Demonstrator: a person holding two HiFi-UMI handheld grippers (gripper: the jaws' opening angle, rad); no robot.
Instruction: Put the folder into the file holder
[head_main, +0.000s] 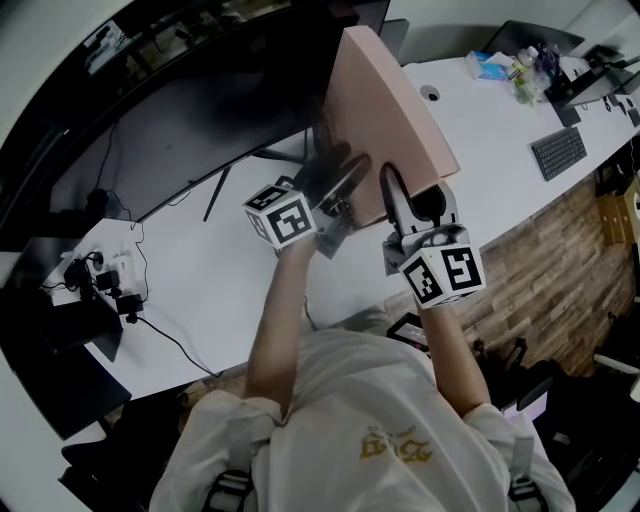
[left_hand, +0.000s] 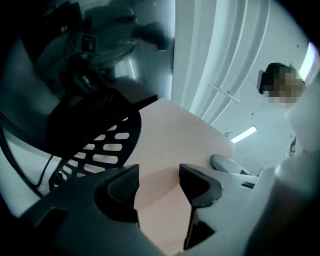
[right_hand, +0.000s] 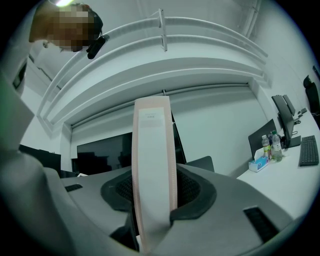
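Clamping one edge of the pink folder (head_main: 385, 110), the right gripper (right_hand: 152, 192) is holding it upright at centre frame; the left gripper (left_hand: 159, 182) is hovering, jaws parted, beside it, near the black file holder (left_hand: 100, 145)

So it's a long white curved desk (head_main: 480, 140) with a wood-panel front. Far right end has a dark keyboard (head_main: 558, 152), a blue tissue box (head_main: 489, 66) and a couple of bottles (head_main: 527, 72) just beside it. There's a round cable grommet (head_main: 430, 93) in the top. A big dark monitor (head_main: 200, 110) takes up the left, and a power strip (head_main: 110, 270) with tangled black cables lies near the left edge. A black mesh file holder (left_hand: 80, 135) stands on it too.
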